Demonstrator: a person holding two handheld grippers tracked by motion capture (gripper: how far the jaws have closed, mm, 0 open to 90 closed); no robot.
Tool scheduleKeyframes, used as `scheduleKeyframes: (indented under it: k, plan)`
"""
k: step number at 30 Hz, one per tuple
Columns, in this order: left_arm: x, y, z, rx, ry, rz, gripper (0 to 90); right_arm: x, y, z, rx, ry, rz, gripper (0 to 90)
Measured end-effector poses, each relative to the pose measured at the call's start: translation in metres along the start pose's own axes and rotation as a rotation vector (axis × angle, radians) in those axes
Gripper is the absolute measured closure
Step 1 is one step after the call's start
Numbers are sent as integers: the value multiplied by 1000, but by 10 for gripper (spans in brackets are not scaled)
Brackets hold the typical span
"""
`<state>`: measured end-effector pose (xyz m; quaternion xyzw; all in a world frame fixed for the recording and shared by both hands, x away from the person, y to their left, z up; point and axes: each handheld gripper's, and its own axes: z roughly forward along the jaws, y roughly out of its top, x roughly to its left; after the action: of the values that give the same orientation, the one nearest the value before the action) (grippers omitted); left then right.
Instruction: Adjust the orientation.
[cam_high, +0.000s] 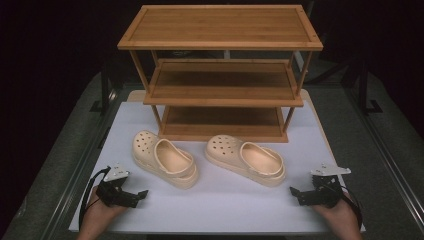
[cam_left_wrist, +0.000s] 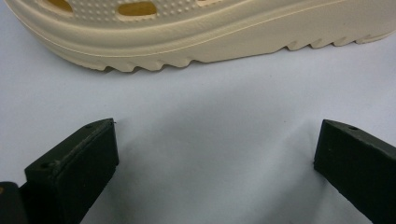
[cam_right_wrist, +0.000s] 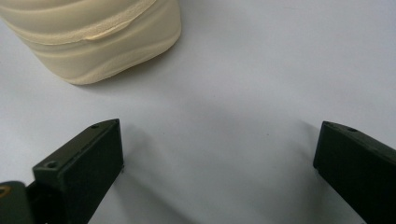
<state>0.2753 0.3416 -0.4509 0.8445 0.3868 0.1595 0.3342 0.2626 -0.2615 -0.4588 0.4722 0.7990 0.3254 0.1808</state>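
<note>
Looking down in the high view: two cream foam clogs sit on the white worktop, mid-frame, just in front of the wooden shelf rack. Left clog lies centre-left, right clog centre-right, toes pointing to the upper left, heels to the lower right. Both grippers rest low in the frame, w/ a hand behind each: left gripper at lower left, near the left clog's heel but apart from it; right gripper at lower right, near the right clog's heel, also apart.

Left gripper view: jaws spread wide, nothing btwn them but bare worktop. The left clog's ridged sole and perforated side run across the top of the frame, clear of both jaws.

Right gripper view: jaws spread wide too, holding nothing. The right clog's rounded heel end sits at upper left, off to one side of the jaw gap.

Handling, as a judgement: probably light moulded foam, a bit squashy, matte so not too slippery, not fragile. The thick sole looks too wide to span; best bet is pinching the side wall or heel rim, one jaw inside the opening, one outside. Firm squeeze, since the wall may flex.
</note>
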Motion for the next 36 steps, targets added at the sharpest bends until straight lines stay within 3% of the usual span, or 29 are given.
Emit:
scheduleKeyframes:
  k: [13,18,20,22,27,32,34,36]
  plan:
    - [0,0,-1,-3,5,-1,4,-1,0,0,0,2,3,11]
    - [-2,1,-9,-35,-18,-19,140,-1,0,0,0,3,4,11]
    - [-3,3,-12,-36,-12,-19,151,-1,0,0,-1,3,3,11]
    - [-3,4,-17,-43,-30,-18,296,-1,0,0,-1,3,2,11]
    - [-1,9,-26,-58,-34,-34,531,-1,0,0,-1,3,4,11]
    - [9,18,-34,-64,-35,-104,794,-1,0,0,-2,3,3,11]
    - [12,22,-36,-70,-37,-112,879,-1,0,0,-1,3,3,11]
    - [15,27,-36,-64,-29,-119,900,-1,0,0,-1,3,3,11]
